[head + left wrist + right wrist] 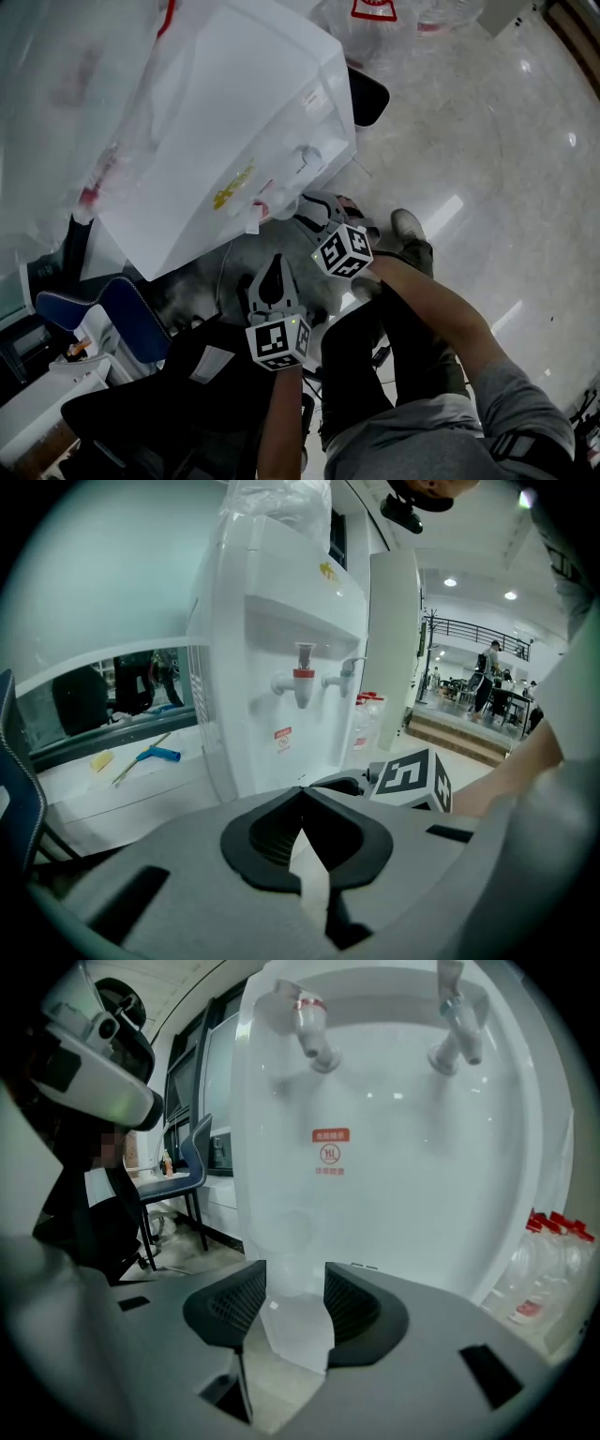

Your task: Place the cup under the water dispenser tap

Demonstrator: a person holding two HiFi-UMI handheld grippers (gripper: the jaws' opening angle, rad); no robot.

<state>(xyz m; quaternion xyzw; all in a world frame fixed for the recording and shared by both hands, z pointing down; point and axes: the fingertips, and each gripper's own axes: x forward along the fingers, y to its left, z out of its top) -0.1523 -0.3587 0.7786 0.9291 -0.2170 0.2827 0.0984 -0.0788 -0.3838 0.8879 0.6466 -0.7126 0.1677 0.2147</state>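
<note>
A white water dispenser (216, 122) fills the upper left of the head view. In the right gripper view a clear plastic cup (295, 1288) stands upright between the dark pads (239, 1307), and my right gripper (293, 1283) is shut on it. The cup sits low in front of the dispenser wall (394, 1147), below the red-ringed tap (314, 1030) and left of the second tap (455, 1035). In the head view my right gripper (317, 212) points at the dispenser's front; the cup is hidden there. My left gripper (301, 794) is shut with nothing in it and hangs back, facing the dispenser (281, 639).
A blue chair (122, 314) stands at the left, close to the dispenser. Water bottles with red caps (539, 1269) stand on the floor right of it. A ledge with a blue tool (159, 755) runs along the left. The person's legs and shoe (408, 230) are below the right gripper.
</note>
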